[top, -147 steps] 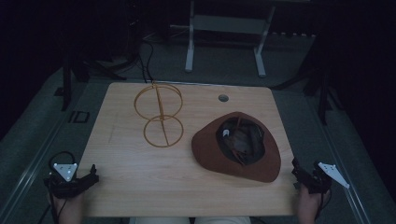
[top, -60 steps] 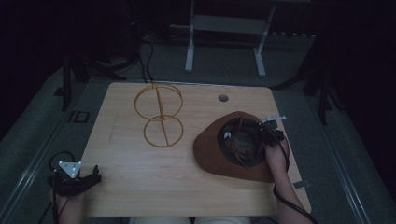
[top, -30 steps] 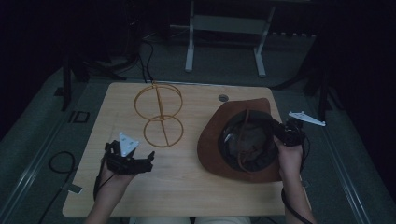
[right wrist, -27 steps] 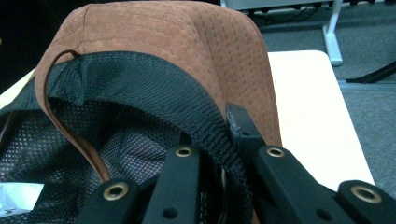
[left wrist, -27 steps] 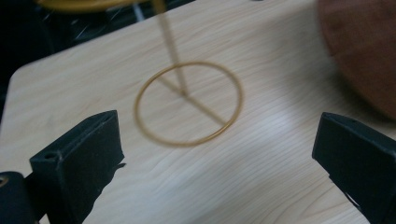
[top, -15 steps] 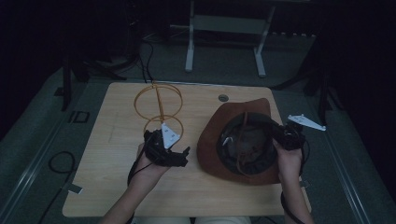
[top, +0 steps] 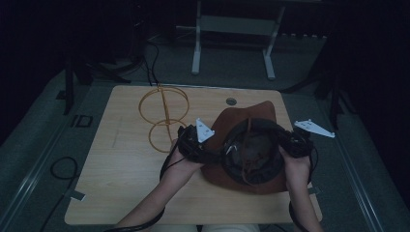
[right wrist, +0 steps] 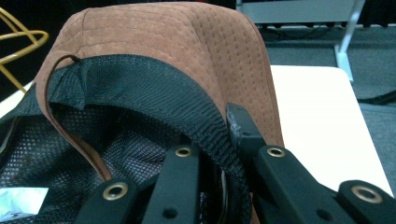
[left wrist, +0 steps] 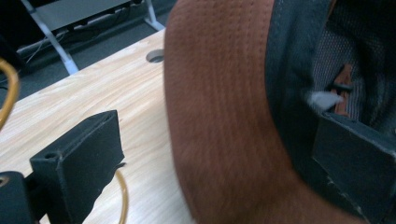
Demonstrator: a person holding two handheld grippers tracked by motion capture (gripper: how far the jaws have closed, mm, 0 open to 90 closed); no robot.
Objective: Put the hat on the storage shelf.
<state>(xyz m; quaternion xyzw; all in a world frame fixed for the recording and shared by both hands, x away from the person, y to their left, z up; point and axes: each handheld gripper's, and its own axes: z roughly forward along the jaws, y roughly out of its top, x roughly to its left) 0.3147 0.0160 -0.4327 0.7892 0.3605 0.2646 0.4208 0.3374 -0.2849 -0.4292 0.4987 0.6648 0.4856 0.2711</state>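
Left gripper spread wide around the hat's near-left brim, one jaw outside on the table side, the other inside against the black lining; touching or not cannot be told. Right gripper clamped narrow on the hat's right edge, one jaw inside on the mesh lining, one outside on the brown suede.

Wooden table, pale, with a round cable hole near its far edge. On its right half, brown hat lying crown down, opening up, its far brim lifted; black mesh lining and a thin brown cord inside. Just left of the hat, yellow wire stand of two rings on the table, close beside the left gripper. Beyond the table, grey metal frame on dark floor.
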